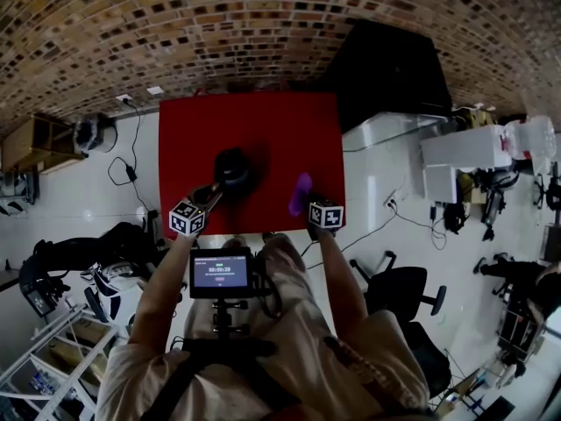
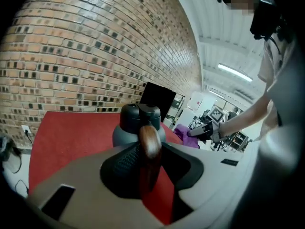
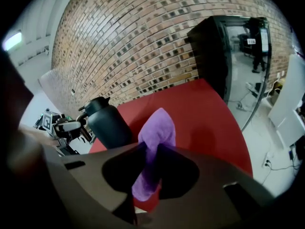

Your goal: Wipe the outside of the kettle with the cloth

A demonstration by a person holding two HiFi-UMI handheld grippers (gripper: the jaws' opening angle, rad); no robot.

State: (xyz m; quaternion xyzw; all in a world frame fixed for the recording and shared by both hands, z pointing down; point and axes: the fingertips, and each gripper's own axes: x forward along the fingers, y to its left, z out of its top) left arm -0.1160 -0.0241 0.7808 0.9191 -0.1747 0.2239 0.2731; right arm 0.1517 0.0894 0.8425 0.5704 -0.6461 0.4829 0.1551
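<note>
A dark kettle (image 1: 232,169) stands upright on the red table (image 1: 289,125). My left gripper (image 1: 213,197) is shut on its brown wooden handle (image 2: 149,140), with the kettle body (image 2: 128,128) just beyond the jaws. To the kettle's right, my right gripper (image 1: 308,207) is shut on a purple cloth (image 1: 300,194), which sticks up past the jaws (image 3: 159,125). The cloth is held clear of the kettle (image 3: 108,124), with a gap between them. The right gripper view also shows the left gripper (image 3: 71,126) at the kettle's handle side.
A brick wall (image 1: 263,24) runs behind the table. A tall black cabinet (image 1: 386,68) stands at the table's far right corner. A black office chair (image 1: 405,292) is on the floor to my right, and cables and shelves (image 1: 53,358) lie on my left.
</note>
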